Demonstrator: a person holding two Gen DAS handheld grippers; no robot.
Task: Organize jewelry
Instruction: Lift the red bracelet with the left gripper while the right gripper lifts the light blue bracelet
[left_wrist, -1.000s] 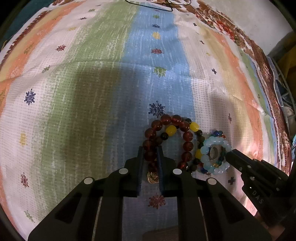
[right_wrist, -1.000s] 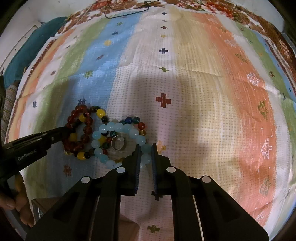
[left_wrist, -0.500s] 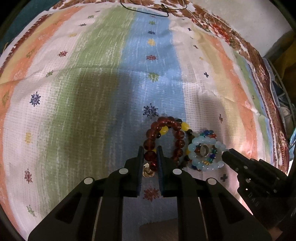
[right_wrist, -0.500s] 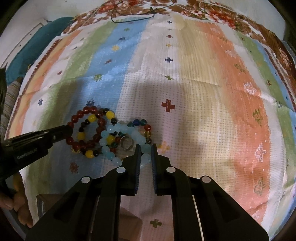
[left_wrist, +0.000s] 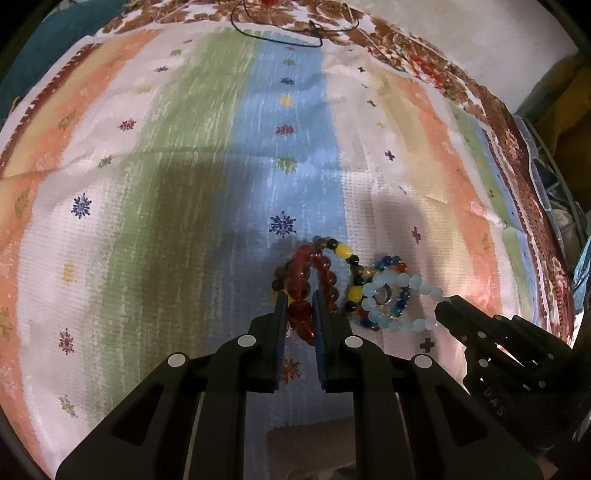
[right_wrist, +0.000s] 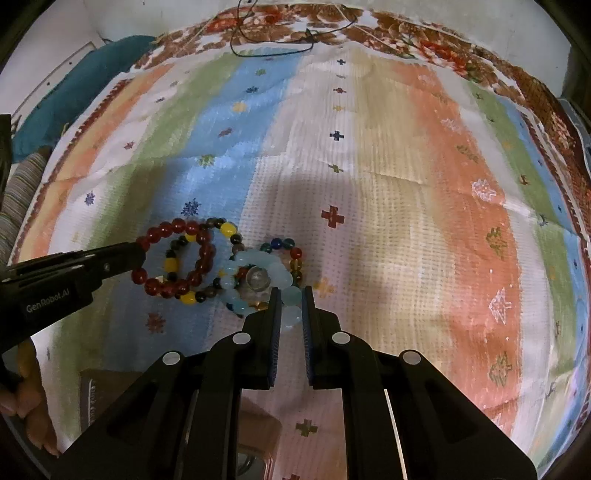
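I've got both grippers down on the jewelry pile, which sits on the striped cloth (left_wrist: 184, 184) just in front of me, a little right of centre in the left wrist view. The left gripper (left_wrist: 297, 314) has its jaws clamped on the dark red bead bracelet (left_wrist: 301, 288), a big bead pinched squarely between them, and the right gripper (right_wrist: 289, 310) has its jaws closed on a pale blue bead of the light blue bracelet (right_wrist: 258, 275). So I judge this as the separating step: each strand is gripped but they lie overlapped, with the yellow-and-black bracelet (right_wrist: 184, 266) and the multicoloured bracelet (right_wrist: 291, 254) tangled in between. Next move, I'd say, calls for drawing the two apart slowly, left one to the left, right one to the right, watching for beads snagging the strands beneath. The right wrist view gives me the whole red loop lying open, plus the ring (right_wrist: 257, 277) sitting inside the blue one. The left view foreshortens that red loop, but it shows the grip on the red bead clearly. Far off lies a black cord (right_wrist: 273, 51) near the cloth's edge.
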